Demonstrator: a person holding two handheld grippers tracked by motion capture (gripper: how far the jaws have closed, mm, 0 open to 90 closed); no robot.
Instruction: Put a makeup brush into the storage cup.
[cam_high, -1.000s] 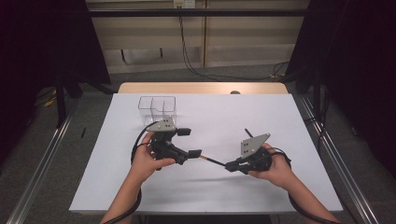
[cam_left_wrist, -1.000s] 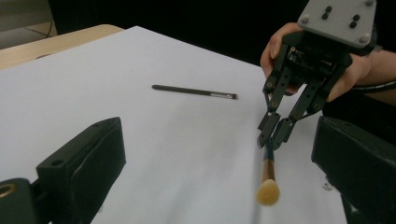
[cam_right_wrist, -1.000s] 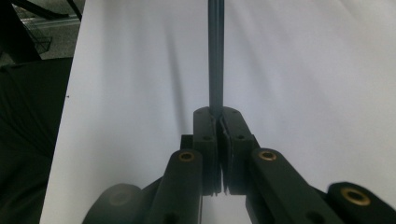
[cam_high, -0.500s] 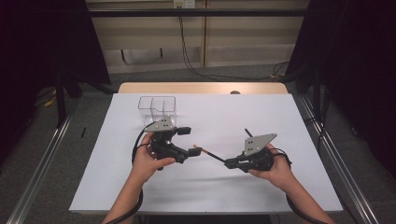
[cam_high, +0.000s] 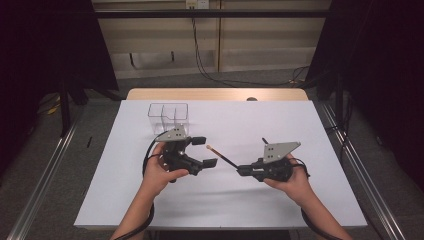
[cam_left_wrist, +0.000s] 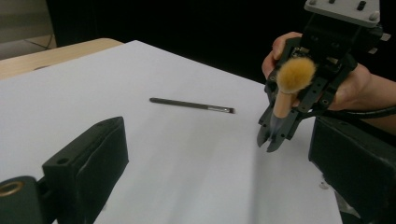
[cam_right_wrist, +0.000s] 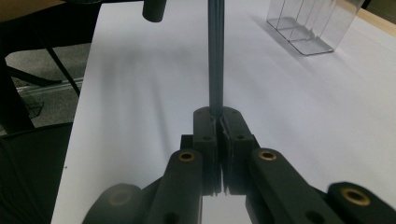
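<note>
Near the table's front edge, right gripper (cam_high: 241, 170) clamps a brush (cam_high: 221, 155); left gripper (cam_high: 204, 151) gapes, empty.

From where I sit, even overhead light keeps the white table (cam_high: 300, 130) bright while its surroundings fall into near black. Shadows stay soft. My left gripper view blurs the near jaws; the brush (cam_left_wrist: 290, 86) tuft is slightly soft. No glare anywhere.

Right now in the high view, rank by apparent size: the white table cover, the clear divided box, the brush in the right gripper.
1. white table cover
2. clear divided box
3. brush, thin, held in the right gripper
</note>
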